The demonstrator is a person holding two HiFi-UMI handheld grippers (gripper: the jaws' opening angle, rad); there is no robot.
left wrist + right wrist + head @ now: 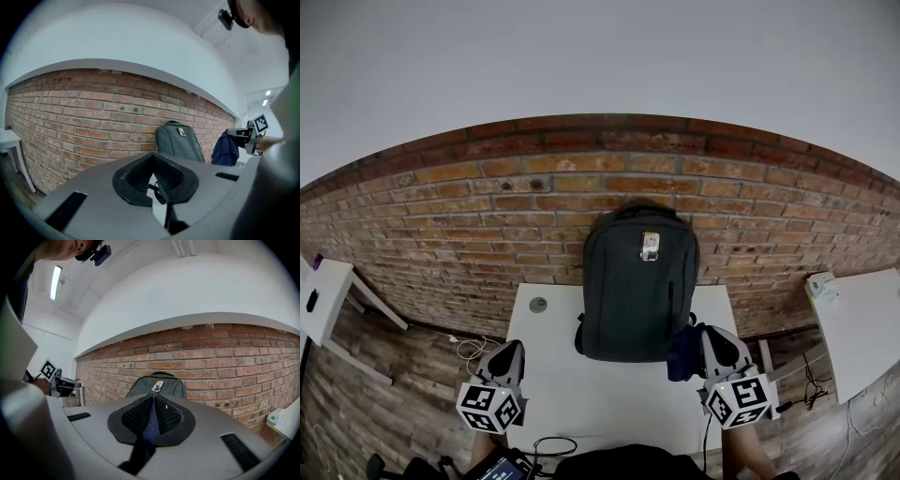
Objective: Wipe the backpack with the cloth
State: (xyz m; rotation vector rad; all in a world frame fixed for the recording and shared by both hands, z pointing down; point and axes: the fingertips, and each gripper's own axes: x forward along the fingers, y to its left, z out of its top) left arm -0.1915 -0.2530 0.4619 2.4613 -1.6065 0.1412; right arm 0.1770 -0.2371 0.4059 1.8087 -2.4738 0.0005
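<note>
I have the backpack [637, 281] standing upright at the far edge of the white table [609, 394], its back leaning on the brick wall [487, 216]. That pose suits me, since it turns the whole front panel toward the two grippers. The shell looks like a smooth, tightly woven dark grey fabric, boxy with rounded shoulders. It has a carry loop at the top, a small pale tag just below that, and a vertical zip line down the side nearer my right gripper.

The right gripper [703, 333] sits just beside the backpack's lower corner, and its jaws are clamped on the cloth [682, 354]. In the right gripper view, a dark blue strip of cloth fills the slot between the ribbed black pads. The rest hangs limp below, soft and folded, close to the pack's side; whether it touches I cannot tell. Pinching it at one edge leaves a loose drape, which I judge will have to be pressed flat against the panel to wipe well.

The left gripper [511, 352] waits on the other side of the backpack, well apart from it. Its jaws are closed on nothing, with only the table showing through the slit. I read it as free to steady the pack if it tips.
</note>
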